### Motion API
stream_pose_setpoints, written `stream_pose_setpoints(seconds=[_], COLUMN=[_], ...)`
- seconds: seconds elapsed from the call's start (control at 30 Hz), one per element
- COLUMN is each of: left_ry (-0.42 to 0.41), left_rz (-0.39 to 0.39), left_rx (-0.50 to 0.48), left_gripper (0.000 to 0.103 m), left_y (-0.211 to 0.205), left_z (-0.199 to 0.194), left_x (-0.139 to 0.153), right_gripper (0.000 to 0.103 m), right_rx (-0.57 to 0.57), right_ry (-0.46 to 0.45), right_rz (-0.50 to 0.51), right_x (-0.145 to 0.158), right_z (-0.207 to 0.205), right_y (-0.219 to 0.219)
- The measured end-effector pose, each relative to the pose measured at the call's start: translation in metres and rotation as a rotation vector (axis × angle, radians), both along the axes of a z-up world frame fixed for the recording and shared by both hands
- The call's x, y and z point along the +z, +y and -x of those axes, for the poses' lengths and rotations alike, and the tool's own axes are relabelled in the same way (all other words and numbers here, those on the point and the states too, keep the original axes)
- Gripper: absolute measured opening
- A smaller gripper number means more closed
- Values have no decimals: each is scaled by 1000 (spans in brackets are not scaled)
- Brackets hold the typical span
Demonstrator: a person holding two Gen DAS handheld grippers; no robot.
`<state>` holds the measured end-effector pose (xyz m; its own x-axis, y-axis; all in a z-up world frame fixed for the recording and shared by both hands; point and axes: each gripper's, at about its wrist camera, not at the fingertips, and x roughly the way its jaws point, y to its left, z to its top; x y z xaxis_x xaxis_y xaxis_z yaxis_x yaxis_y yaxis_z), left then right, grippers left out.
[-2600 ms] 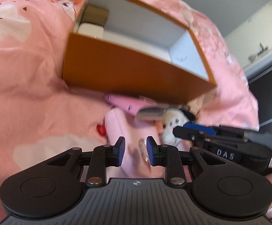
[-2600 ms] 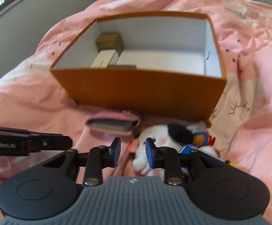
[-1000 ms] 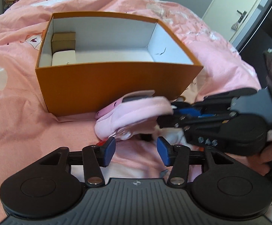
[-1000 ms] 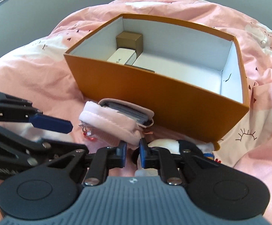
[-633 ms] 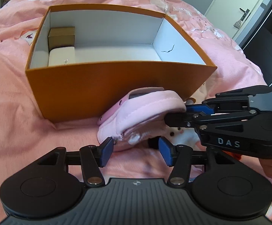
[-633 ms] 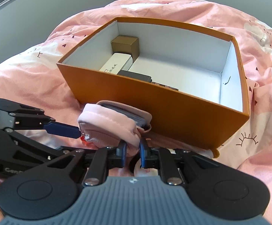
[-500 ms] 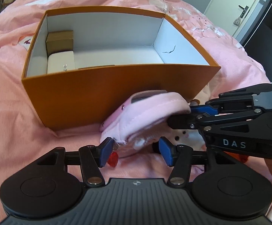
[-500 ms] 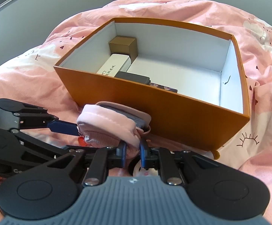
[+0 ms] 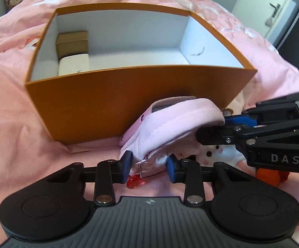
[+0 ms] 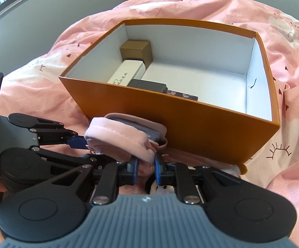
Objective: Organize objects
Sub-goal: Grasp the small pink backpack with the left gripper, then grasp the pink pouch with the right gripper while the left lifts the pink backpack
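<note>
Pink velvet pouch [image 9: 170, 124] was held up just in front of the orange box [image 9: 128, 99], near its front wall, above the pink bedspread [image 9: 15, 124]. Right gripper [image 10: 145, 168] had its fingers narrow and clamped on one end of the pouch; dark cards showed in the pouch's open top. Left gripper [image 9: 148, 165] had just been closing its fingers on the other end, pads touching the fabric at both sides, a red charm [image 9: 135, 181] dangling below. Inside the box, at its left end: a gold-brown small box [image 10: 137, 51], a white box [image 10: 126, 74], a dark flat case [image 10: 147, 85]. A white plush toy [image 9: 217, 155] lay on the bedspread under the right gripper. Rest of the box floor was bare white.
</note>
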<state>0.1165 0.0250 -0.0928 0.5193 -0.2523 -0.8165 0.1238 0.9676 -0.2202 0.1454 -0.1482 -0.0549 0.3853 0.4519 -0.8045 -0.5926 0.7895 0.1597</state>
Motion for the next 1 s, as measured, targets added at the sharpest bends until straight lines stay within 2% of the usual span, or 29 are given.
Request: stream_pose_setpoints(seconds=[0.07,0.4,0.47,0.57,0.63,0.77,0.83,0.9,1.0], left_ry=[0,38,46,55,70,81,79,74,80], left_rz=[23,95,99,89,110,161,156,131,129], left_rx=[24,135,149,163,178,204,212,218,230], left_gripper=[33,21,20,20,20,19,18,18,18], left_y=[5,26,30,34,40,52,53,52,55], left_z=[3,21,23,24,25,29,31,32,31], left_x=[4,32,35,36,33,33,34,36,34], right_gripper=[26,34,42,51,55,57,57,57,56], right_rx=[2,11,4,-4,-14,-59,-84,-97,-110], right_ry=[-6,-75,-74,-39,-9,105,162,160,102], right_rz=[-15,-63,-70,-80,-95,-197,-249,-257,-214], right_x=[4,31,31,24,19,11,8,9,14], right_z=[2,16,14,8,2,-11,-16,-15,-9], right_y=[-1,-10,-10,-10,-9,-18,-24,-26,-29])
